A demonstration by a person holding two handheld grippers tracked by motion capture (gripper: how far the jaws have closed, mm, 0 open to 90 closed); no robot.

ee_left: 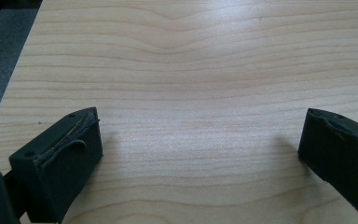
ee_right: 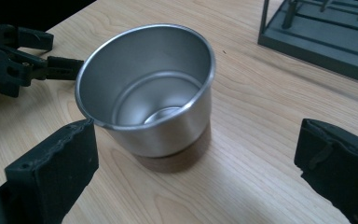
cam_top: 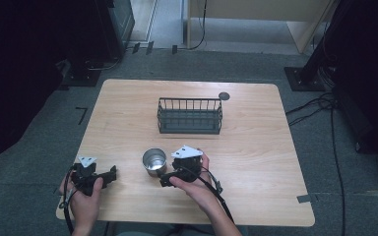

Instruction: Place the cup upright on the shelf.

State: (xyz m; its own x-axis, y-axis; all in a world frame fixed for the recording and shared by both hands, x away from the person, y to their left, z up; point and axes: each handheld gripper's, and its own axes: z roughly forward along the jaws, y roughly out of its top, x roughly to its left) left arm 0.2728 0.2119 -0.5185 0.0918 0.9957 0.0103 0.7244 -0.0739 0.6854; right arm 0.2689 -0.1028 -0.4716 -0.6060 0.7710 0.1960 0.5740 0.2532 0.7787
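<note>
A shiny, round stainless-steel cup (cam_top: 154, 162) stood upright and empty on the pale wooden counter (cam_top: 256, 147), a little below the middle of the high view. Just to its right in that frame, the right hand-held gripper (cam_top: 164, 180), black with a grey three-cornered plate on top, was held in the person's right hand (cam_top: 193, 186) and pointed left toward the cup. In the right gripper view its jaws were spread wide. The steel cup (ee_right: 148, 93) sat in the upper middle of that frame, nearer the left jaw than the right; its rim appeared just beside or touching the top of the left jaw, though contact cannot be told for sure. The right jaw stood well apart from it.

The left hand-held gripper (cam_top: 112, 173) lay low at the lower left of the high view, gripped by the left hand (cam_top: 84, 194), with its tips pointing right toward the cup but apart from it. It also showed at the upper left of the right gripper view (ee_right: 51, 56). In the left gripper view its jaws were spread wide over bare wood grain (ee_left: 191, 93), with nothing between them.

A dark grey wire basket (cam_top: 190, 116) with a solid base stood in the upper middle of the high view, well apart from the cup, and its corner (ee_right: 317, 37) showed at the upper right of the right gripper view. A small dark round disc (cam_top: 224, 96) lay on the counter just beyond the basket's right end.
</note>
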